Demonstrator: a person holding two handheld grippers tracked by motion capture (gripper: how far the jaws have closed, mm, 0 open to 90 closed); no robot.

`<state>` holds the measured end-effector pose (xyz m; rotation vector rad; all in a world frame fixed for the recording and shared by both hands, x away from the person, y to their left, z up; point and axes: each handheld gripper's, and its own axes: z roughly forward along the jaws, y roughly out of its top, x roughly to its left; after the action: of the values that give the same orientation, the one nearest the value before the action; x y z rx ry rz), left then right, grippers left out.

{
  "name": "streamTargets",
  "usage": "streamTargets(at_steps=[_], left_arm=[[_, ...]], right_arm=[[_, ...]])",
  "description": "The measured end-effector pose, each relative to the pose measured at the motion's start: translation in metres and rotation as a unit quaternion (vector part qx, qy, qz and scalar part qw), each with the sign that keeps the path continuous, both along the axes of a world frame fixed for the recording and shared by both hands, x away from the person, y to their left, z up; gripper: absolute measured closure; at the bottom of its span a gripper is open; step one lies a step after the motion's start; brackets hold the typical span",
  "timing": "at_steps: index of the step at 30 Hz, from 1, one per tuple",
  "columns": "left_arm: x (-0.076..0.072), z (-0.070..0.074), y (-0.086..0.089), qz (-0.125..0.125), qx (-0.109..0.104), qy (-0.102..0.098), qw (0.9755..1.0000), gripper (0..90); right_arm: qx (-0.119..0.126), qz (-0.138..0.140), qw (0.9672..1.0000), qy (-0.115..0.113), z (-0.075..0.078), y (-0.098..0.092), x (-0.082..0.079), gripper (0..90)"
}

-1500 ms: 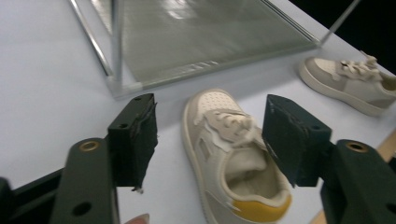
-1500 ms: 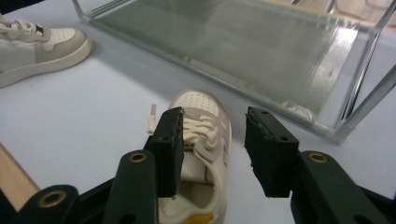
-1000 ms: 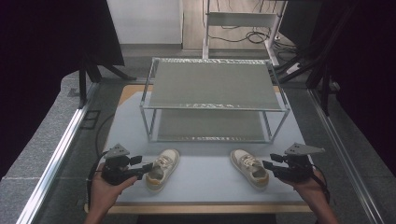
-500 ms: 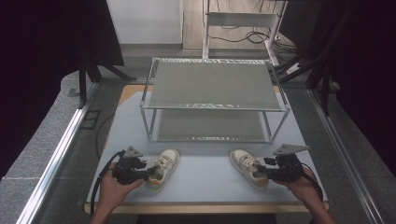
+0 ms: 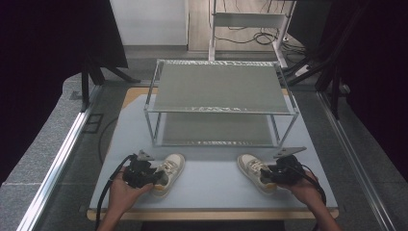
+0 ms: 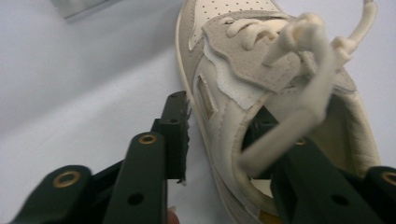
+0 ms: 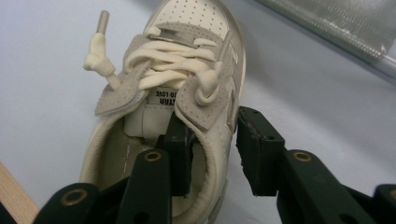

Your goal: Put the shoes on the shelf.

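A pale blue-grey table top (image 5: 216, 180) is filling the middle of the high view, its wooden edge showing at 6 o'clock. A two-tier metal mesh rack (image 5: 221, 89) is standing toward 12 o'clock. Black curtains (image 5: 43, 57) are hanging at 9 and 3 o'clock. Grey carpet (image 5: 33, 159) is lying at 8 o'clock. Cables (image 5: 262, 37) are trailing over wooden floor at 12 o'clock.

Open mat (image 5: 211, 180) lay between my two shoes, left shoe (image 5: 169, 169) and right shoe (image 5: 255, 169), wide enough for a gripper to pass. Ahead, the wire rack (image 5: 221, 103) blocked the way forward, its front legs near both toes. Each side margin of mat was narrow.
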<state>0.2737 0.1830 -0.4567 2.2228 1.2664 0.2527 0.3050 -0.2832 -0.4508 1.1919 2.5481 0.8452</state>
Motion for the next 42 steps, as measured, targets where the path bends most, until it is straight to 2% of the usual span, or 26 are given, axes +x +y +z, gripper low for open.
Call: streamTargets(at_steps=[2, 8, 18, 20, 29, 35, 39, 42], left_arm=[[0.001, -0.001, 0.000, 0.000, -0.002, 0.005, 1.0000, 71.1], [0.004, -0.002, -0.003, 0.003, 0.005, 0.014, 0.9999, 72.7], [0.008, -0.004, -0.005, 0.009, 0.002, 0.023, 0.9997, 71.5], [0.008, -0.004, -0.005, 0.010, 0.003, 0.023, 0.9997, 71.2], [0.010, -0.004, -0.005, 0.017, 0.002, 0.031, 0.9994, 73.4], [0.009, -0.003, -0.005, 0.022, 0.004, 0.024, 0.9995, 78.0], [0.009, -0.004, -0.003, 0.028, 0.008, 0.010, 0.9995, 82.2], [0.010, -0.004, -0.001, 0.027, 0.003, 0.013, 0.9995, 82.8]], right_arm=[[-0.002, -0.002, 1.0000, 0.007, 0.000, 0.000, 0.001, 67.4], [-0.002, 0.000, 0.9998, 0.022, 0.000, 0.000, 0.005, 70.2], [-0.006, -0.007, 0.9998, 0.018, 0.000, 0.000, 0.004, 74.5], [-0.014, -0.006, 0.9998, 0.012, -0.001, 0.001, 0.004, 75.6], [-0.012, -0.009, 0.9998, 0.009, -0.001, 0.001, 0.004, 76.1], [-0.010, -0.012, 0.9999, 0.006, -0.002, 0.001, 0.003, 76.6], [-0.008, -0.017, 0.9998, 0.002, -0.002, 0.000, 0.002, 77.7], [-0.002, -0.019, 0.9998, 0.003, -0.002, -0.002, 0.003, 78.0]])
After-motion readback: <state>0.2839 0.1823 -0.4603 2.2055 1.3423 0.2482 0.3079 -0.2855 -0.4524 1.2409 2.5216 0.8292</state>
